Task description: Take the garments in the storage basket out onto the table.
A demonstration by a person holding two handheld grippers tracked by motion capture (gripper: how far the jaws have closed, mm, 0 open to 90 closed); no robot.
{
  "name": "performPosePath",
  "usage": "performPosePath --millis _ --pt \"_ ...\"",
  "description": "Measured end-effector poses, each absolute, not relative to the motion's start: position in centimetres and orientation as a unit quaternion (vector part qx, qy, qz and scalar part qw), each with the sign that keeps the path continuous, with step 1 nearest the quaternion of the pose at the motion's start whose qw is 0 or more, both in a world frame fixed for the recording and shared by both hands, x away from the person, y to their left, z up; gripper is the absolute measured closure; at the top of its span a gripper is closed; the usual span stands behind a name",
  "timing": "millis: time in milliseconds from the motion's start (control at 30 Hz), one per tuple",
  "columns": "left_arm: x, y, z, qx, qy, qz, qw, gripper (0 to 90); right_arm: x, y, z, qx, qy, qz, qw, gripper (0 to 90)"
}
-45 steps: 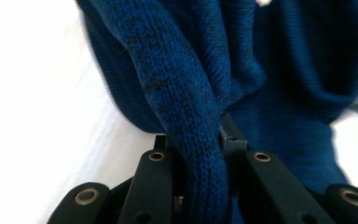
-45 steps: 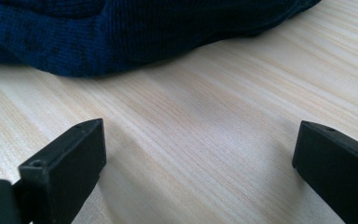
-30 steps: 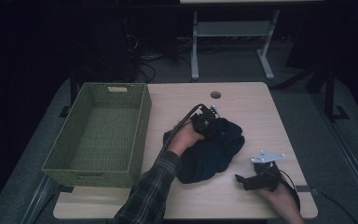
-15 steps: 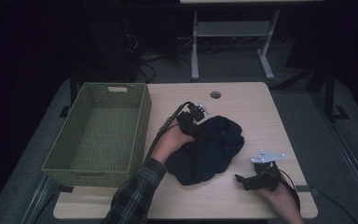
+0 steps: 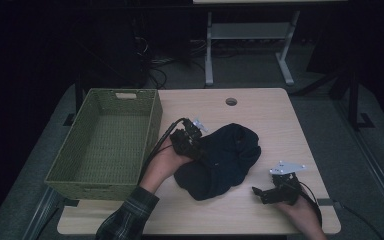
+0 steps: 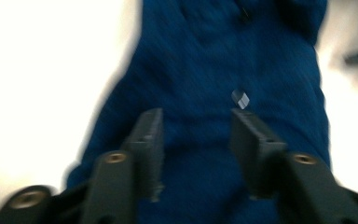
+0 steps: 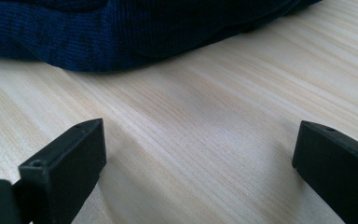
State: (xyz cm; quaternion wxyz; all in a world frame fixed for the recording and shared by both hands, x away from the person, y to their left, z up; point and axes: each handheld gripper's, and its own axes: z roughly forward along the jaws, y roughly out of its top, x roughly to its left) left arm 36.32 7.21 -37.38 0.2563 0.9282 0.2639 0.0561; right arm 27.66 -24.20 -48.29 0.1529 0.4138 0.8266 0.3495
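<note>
A dark blue knitted garment lies bunched in the middle of the wooden table. My left gripper is at the garment's left edge, pointing into it. In the blurred left gripper view its jaws have just been closing and stand apart over the blue cloth. The cloth shows in the gap, and the pads do not pinch it. My right gripper rests near the table's front right, open, with bare wood between its jaws. The garment's edge lies just beyond it.
A green woven basket stands on the left side of the table, close to my left hand, with nothing inside. A round cable hole sits near the table's far edge. A metal stand is on the dark floor behind.
My left gripper has moved left, from on top of the garment to its left edge. The garment has shifted slightly left with it. The right gripper has stayed still.
</note>
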Motion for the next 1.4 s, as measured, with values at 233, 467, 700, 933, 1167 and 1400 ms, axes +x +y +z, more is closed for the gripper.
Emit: performPosePath --millis 233,467,700,933,1167,1400 --pt "34.8 7.8 -40.9 0.937 0.26 0.033 0.23 80.9 27.7 -24.2 -48.3 0.414 0.827 0.349 0.153 2.3" --pt "34.7 8.8 -43.2 0.942 0.27 0.034 0.197 87.4 27.7 -24.2 -48.3 0.414 0.827 0.349 0.153 2.3" --pt "34.0 8.8 -44.0 0.945 0.265 0.027 0.19 88.0 27.7 -24.2 -48.3 0.414 0.827 0.349 0.153 2.3" --pt "32.9 8.3 -44.1 0.946 0.253 0.012 0.201 87.8 27.7 -24.2 -48.3 0.414 0.827 0.349 0.153 2.4" --pt "31.6 6.9 -44.2 0.95 0.226 -0.012 0.213 87.2 27.6 -24.2 -48.3 0.414 0.827 0.349 0.152 2.3" --pt "30.1 4.6 -44.4 0.955 0.194 -0.033 0.224 86.4 27.7 -24.2 -48.3 0.414 0.827 0.349 0.152 2.4"
